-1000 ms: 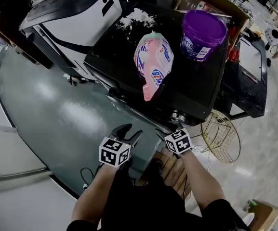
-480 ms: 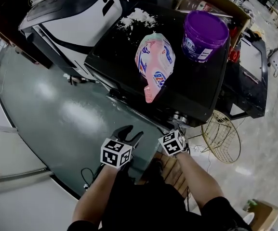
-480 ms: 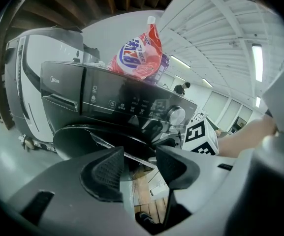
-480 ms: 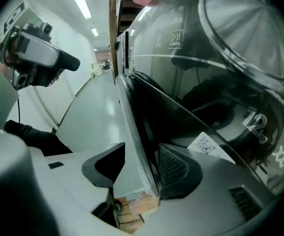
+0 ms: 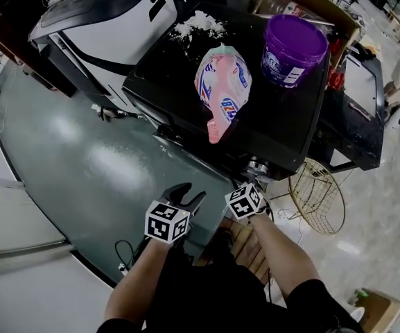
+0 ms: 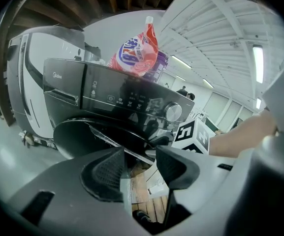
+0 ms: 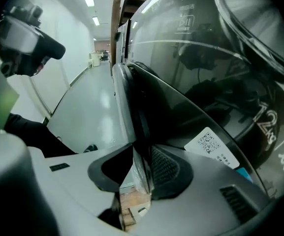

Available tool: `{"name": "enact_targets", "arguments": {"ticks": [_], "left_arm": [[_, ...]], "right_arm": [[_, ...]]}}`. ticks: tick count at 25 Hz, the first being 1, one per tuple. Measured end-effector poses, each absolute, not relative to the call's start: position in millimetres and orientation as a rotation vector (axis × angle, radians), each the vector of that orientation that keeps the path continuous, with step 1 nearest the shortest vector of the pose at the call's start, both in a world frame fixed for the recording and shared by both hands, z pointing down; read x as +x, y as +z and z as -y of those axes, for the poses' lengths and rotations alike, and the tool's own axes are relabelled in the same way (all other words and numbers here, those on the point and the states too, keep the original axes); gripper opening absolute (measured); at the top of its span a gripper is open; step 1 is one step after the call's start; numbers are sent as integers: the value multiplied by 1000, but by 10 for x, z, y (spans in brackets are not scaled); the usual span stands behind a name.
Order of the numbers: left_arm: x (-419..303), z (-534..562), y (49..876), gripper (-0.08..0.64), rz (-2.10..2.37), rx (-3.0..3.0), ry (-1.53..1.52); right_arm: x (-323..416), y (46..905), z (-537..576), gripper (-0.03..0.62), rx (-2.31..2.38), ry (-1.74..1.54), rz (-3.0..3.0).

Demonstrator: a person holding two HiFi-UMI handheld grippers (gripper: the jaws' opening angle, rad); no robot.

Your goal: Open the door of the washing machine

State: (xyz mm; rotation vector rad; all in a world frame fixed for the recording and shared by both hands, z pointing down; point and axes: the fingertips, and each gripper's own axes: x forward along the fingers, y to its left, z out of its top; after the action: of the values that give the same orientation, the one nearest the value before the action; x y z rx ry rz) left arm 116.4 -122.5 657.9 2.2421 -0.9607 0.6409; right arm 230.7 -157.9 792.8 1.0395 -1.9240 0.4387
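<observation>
The black washing machine (image 5: 276,127) stands ahead of me, its control panel (image 6: 122,95) and knob (image 6: 173,112) facing the left gripper view. The round glass door (image 7: 181,112) is slightly ajar. My right gripper (image 7: 141,168) is at the door's right rim below the knob, its marker cube (image 5: 245,201) showing. Its jaws are closing, with the door's rim between them and both pads against it. My left gripper (image 5: 186,194) hangs a little left of it in front of the door (image 6: 97,136), open with nothing between its fingers.
On the machine's top lie a pink detergent bag (image 5: 222,89), a purple tub (image 5: 293,47) and spilt white powder (image 5: 198,25). A white washer (image 5: 109,19) stands to the left. A wire basket (image 5: 317,196) sits on the floor at the right.
My right gripper has rolled and shifted slightly left and closer to the machine's front. The left gripper has stayed where it was.
</observation>
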Motion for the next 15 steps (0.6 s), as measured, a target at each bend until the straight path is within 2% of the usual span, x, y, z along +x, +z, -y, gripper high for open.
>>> {"name": "enact_targets", "arguments": {"ticks": [15], "left_arm": [[1147, 1057, 6655, 209, 996, 2177, 596]], "right_arm": [[2305, 7982, 1560, 100, 859, 292, 1892]]}}
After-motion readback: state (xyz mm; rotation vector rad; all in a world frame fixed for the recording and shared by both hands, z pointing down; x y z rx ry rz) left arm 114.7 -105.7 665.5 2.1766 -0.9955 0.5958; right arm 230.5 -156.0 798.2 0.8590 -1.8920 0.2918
